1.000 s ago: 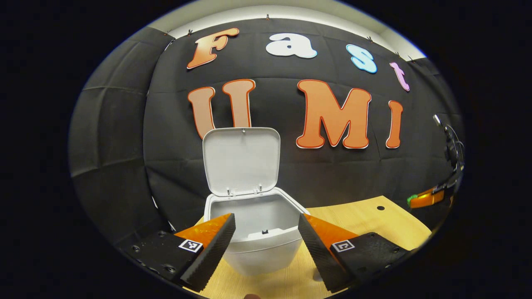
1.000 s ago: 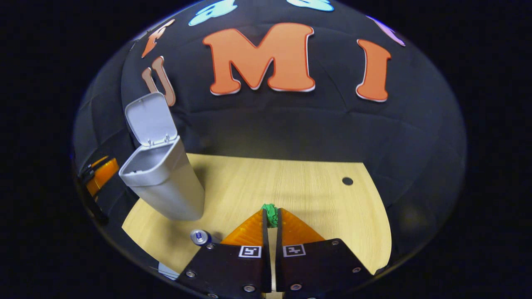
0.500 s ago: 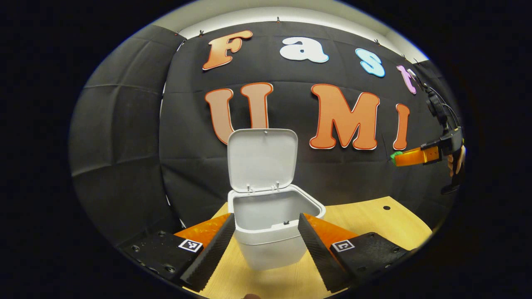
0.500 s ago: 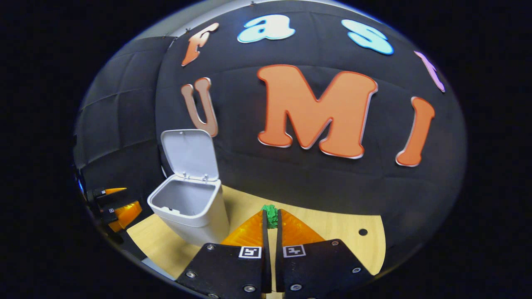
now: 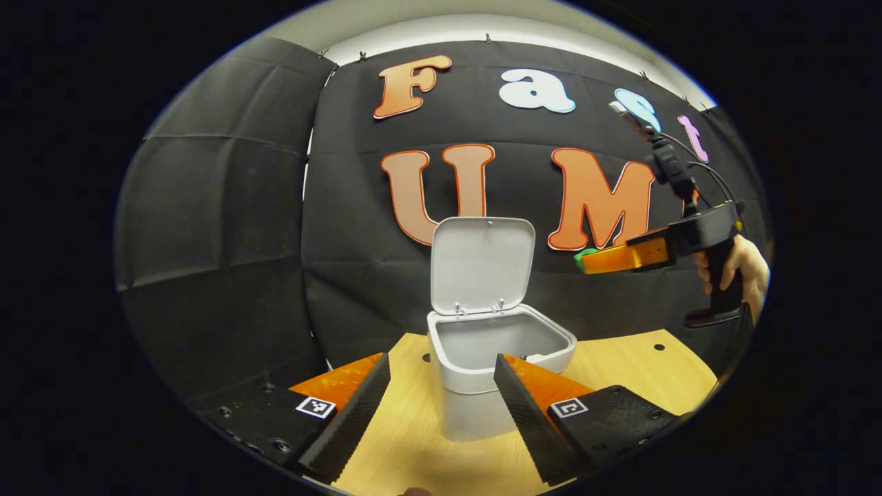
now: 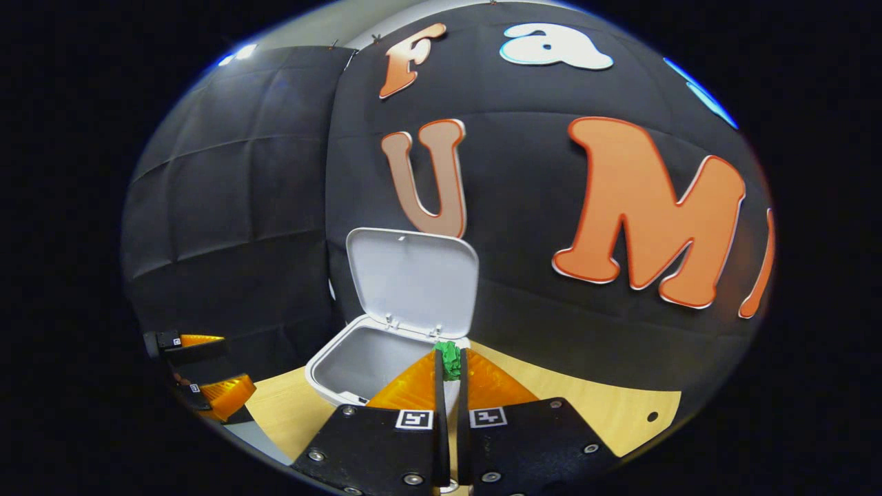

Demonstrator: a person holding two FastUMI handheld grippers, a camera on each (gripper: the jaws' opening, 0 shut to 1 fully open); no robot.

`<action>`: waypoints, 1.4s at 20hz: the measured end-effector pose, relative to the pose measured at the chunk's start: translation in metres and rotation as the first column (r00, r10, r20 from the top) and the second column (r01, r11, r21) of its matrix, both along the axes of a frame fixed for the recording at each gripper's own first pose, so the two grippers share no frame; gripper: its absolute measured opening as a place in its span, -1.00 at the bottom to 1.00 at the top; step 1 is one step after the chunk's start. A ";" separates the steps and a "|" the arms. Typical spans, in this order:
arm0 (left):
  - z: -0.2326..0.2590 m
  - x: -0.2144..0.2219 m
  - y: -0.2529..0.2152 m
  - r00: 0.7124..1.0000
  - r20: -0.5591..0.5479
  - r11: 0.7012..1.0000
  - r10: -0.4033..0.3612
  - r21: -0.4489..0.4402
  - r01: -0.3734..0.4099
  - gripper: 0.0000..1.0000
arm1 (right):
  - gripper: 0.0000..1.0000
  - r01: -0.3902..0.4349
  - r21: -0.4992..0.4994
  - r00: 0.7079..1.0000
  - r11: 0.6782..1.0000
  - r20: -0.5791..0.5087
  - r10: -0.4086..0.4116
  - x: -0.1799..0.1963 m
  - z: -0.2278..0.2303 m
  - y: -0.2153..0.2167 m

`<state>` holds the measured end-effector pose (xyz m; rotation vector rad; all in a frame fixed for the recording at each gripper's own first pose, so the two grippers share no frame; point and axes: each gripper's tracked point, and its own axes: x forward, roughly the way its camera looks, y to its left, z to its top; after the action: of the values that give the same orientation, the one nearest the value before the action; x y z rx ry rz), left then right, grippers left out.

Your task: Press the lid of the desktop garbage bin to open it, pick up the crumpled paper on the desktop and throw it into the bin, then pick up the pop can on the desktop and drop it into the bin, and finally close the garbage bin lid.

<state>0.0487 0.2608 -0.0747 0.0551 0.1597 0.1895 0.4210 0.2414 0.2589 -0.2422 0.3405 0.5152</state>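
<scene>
Bin (image 5: 482,386) open on the worktop (image 5: 620,365), green paper pinched aloft.
Left gripper view: left gripper (image 5: 441,406) spread wide before the bin, lid (image 5: 482,265) upright; a hand (image 5: 741,265) holds the right gripper (image 5: 586,260) high to the right. Right gripper view: right gripper (image 6: 449,362) pressed on the crumpled paper (image 6: 450,358) over the bin rim (image 6: 324,386).
</scene>
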 end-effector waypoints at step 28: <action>0.002 0.018 -0.008 1.000 0.004 1.000 -0.026 -0.017 0.026 0.92 | 0.89 0.033 0.024 0.999 0.999 -0.006 -0.033 0.007 -0.005 -0.015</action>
<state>0.0664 0.2528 -0.0728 0.0399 0.1569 0.1624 0.4283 0.2267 0.2541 -0.2113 0.3430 0.4876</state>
